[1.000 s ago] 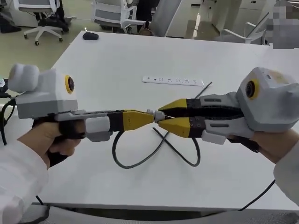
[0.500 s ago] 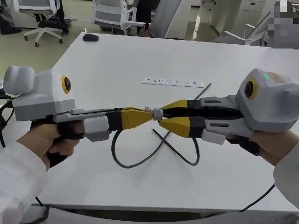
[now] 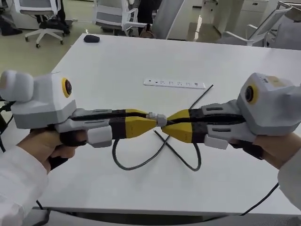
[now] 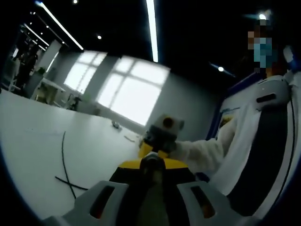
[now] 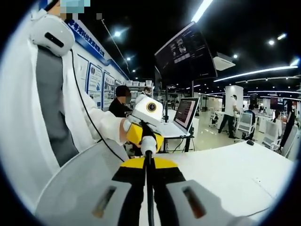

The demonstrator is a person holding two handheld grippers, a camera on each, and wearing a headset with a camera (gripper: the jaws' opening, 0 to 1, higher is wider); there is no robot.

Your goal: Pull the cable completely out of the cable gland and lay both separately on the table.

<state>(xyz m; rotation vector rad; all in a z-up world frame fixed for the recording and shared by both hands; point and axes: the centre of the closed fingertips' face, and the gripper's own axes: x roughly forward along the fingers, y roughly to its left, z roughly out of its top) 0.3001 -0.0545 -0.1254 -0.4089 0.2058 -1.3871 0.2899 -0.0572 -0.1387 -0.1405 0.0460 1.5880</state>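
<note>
Left gripper (image 3: 148,123) clamps the cable gland (image 3: 157,117); right gripper (image 3: 167,127) pinches the cable (image 3: 136,165). Risk: under pull, the thin cable may slip through that pinch.

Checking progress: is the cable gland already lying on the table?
No, the cable gland is held in the air by the left gripper, above the table.

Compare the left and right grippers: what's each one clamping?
The left gripper is shut on the grey cable gland; the right gripper is shut on the black cable right at the gland. In the head view the left gripper's jaws point right and the right gripper's point left. Both are shut, tips close together, above the table.
</note>
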